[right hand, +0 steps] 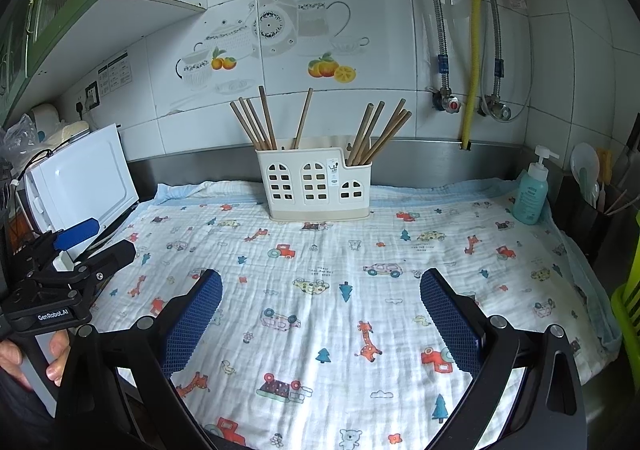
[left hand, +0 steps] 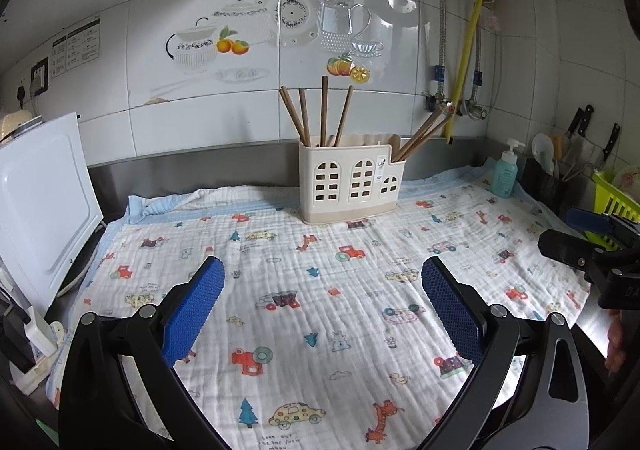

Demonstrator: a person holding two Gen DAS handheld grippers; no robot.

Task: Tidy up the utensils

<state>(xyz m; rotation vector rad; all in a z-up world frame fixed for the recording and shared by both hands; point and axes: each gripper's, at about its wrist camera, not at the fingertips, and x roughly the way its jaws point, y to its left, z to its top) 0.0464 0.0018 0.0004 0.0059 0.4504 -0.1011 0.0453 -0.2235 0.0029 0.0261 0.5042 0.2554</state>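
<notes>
A cream plastic utensil holder (left hand: 349, 181) with window cut-outs stands at the back of a printed cloth (left hand: 304, 290); it also shows in the right wrist view (right hand: 314, 186). Several brown wooden chopsticks (left hand: 324, 112) stand in its left compartment and more lean in its right compartment (left hand: 420, 134); they also show in the right wrist view (right hand: 260, 122) (right hand: 380, 132). My left gripper (left hand: 322, 282) is open and empty, low over the cloth, well in front of the holder. My right gripper (right hand: 320, 294) is open and empty, likewise in front of the holder.
A white appliance (left hand: 40, 202) stands at the left. A teal pump bottle (right hand: 531, 190) sits at the back right, beside a dark rack of knives and utensils (left hand: 560, 166) and a green basket (left hand: 616, 198). Pipes and a yellow hose (right hand: 474, 50) run down the tiled wall.
</notes>
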